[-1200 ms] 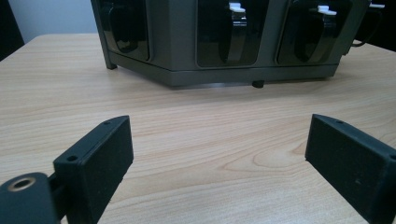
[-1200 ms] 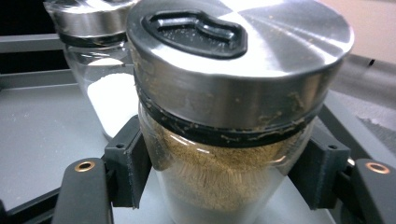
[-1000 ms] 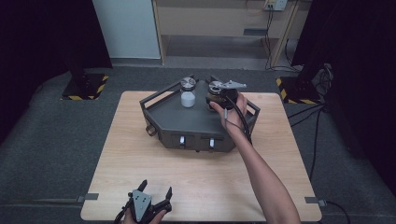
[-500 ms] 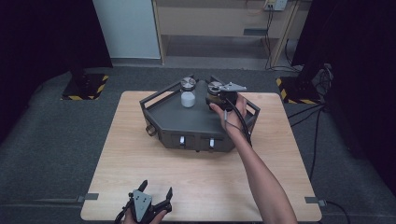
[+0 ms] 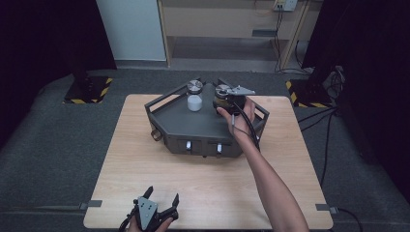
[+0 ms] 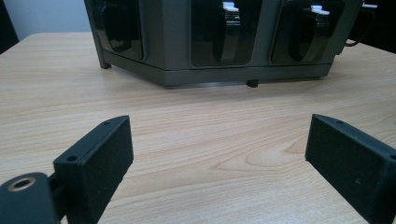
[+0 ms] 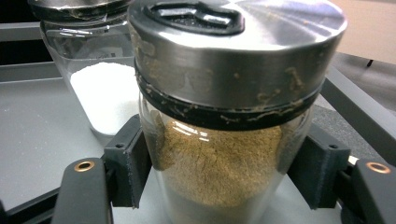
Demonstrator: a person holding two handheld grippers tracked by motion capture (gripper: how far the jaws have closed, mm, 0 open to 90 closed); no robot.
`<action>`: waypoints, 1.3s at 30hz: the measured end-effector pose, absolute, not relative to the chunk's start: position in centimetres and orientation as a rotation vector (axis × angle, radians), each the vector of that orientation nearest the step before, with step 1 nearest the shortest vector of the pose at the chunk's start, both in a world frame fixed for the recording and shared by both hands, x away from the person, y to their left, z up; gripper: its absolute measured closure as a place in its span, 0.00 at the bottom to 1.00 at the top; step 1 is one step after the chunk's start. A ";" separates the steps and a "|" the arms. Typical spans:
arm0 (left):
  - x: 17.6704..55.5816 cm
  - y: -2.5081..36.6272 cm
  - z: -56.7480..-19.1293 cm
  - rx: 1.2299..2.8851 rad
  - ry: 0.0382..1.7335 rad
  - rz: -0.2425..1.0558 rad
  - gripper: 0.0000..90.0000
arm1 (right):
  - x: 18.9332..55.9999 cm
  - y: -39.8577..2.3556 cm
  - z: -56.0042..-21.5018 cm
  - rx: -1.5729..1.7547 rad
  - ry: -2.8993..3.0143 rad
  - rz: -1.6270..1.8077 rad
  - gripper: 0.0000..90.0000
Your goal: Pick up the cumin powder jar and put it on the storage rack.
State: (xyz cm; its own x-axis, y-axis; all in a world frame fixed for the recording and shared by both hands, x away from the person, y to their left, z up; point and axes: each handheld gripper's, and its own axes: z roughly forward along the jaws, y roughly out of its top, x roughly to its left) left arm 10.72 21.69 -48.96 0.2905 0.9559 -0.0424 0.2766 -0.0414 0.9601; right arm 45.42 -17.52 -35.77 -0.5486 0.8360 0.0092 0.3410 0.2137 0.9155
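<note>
My right gripper (image 7: 219, 175) grips the brown jar (image 7: 224, 154), pads on both sides of the glass, jaws just easing. Jar centre frame: clear round glass, tan powder, steel lid with a black band, no label. White jar (image 7: 100, 88) upper left. Both on the grey rack (image 5: 193, 128). Left gripper (image 5: 151, 212) wide, empty, over the wood table (image 6: 196, 121).

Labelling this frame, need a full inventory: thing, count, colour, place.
Glass jar of brown powder: 1, steel lid, rack top, right, between right jaws.
Glass jar of white powder: 1, steel lid, rack top, beside it.
Dark grey angular metal rack: 1, table's far half.
Light wooden table: 1, on grey floor.
Right gripper: black, shut on the brown jar.
Left gripper: black, open, near edge.
</note>
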 end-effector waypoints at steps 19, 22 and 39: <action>10.6 21.5 -48.8 1.522 1.181 0.853 0.08 | 40.7 -19.9 -34.0 1.088 1.919 1.400 0.16; 10.6 21.4 -48.8 1.530 1.182 0.856 0.08 | 38.7 -20.8 -33.7 1.059 1.913 1.410 0.16; 9.9 20.6 -48.3 1.533 1.147 0.885 0.08 | 29.9 -25.2 -34.2 1.015 1.850 1.459 0.17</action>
State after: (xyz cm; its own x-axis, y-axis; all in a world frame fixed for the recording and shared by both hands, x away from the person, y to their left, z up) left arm 9.91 20.60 -48.33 0.2864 0.9581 -0.0059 0.2377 -0.0651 0.9692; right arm 29.92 -25.18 -34.20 -0.5508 0.8344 0.0206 0.2148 0.1179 0.9695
